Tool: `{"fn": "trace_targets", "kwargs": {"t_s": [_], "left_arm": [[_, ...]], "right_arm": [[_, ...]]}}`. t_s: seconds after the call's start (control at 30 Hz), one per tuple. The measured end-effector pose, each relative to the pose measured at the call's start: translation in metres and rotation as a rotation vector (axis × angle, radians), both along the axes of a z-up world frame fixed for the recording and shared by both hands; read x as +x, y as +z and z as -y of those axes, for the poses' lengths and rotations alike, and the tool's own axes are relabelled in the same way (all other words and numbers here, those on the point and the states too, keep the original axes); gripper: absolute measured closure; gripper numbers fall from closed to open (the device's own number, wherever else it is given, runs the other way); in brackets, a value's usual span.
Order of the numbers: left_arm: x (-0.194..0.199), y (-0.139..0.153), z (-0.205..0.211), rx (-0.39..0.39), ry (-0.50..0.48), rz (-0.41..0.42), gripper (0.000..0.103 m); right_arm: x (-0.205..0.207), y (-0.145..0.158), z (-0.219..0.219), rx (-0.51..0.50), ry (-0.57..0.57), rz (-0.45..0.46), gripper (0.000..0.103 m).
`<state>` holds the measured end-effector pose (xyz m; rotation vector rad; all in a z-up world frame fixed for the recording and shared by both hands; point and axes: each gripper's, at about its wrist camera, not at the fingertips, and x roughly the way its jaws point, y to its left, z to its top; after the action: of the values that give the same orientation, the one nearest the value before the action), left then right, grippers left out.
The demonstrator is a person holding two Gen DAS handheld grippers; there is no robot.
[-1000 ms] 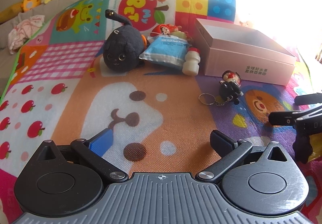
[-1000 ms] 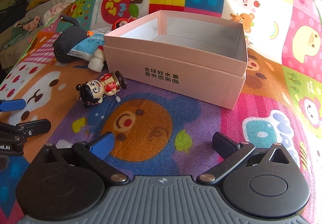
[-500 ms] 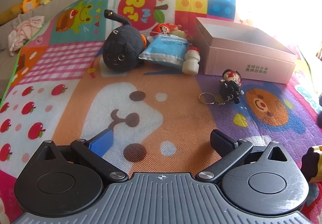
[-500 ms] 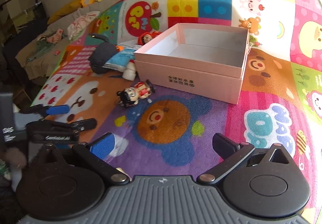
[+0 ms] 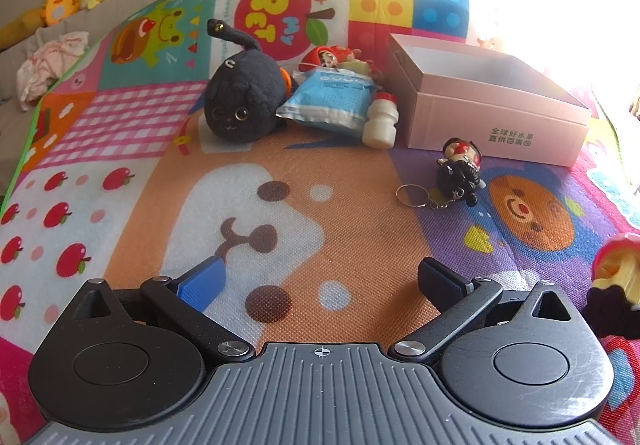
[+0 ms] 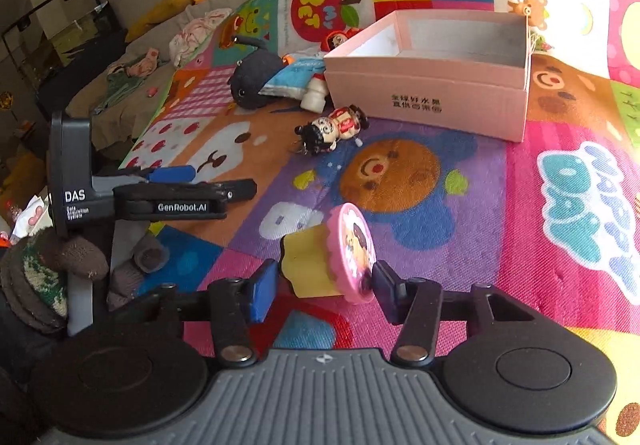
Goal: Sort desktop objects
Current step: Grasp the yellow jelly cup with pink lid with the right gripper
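The right gripper [image 6: 325,287] clamps a pink-lidded cup [image 6: 328,265], seemingly firmly; the pink box [image 6: 424,101] lies upper right; the left gripper [image 5: 320,281] gapes.

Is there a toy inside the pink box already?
No, the pink box shows only its bare inner walls and floor, while the doll keychain lies on the mat in front of it.
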<state>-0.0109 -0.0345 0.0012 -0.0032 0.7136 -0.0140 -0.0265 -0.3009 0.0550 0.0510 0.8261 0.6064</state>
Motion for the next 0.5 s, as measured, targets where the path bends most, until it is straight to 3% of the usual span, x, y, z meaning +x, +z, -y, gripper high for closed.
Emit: {"fn": "trace_targets", "kwargs": {"t_s": [0.1,0.23,0.33,0.4,0.5], "left_arm": [[0.000,0.000,0.000,0.000,0.000,0.000,0.000],[0.000,0.000,0.000,0.000,0.000,0.000,0.000],[0.001,0.000,0.000,0.000,0.000,-0.001,0.000],[0.000,0.000,0.000,0.000,0.000,-0.001,0.000],[0.000,0.000,0.000,0.001,0.000,0.000,0.000]], "right_arm": [[0.003,0.012,-0.004,-0.085,-0.023,0.090,0.060],[0.010,0.009,-0.036,-0.429,-0.080,0.363,0.061],[0.021,-0.005,-0.058,-0.612,-0.090,0.484,0.061],[0.028,-0.012,-0.067,-0.649,-0.072,0.486,0.061],[0.034,-0.016,-0.072,-0.621,-0.053,0.460,0.058]]}}
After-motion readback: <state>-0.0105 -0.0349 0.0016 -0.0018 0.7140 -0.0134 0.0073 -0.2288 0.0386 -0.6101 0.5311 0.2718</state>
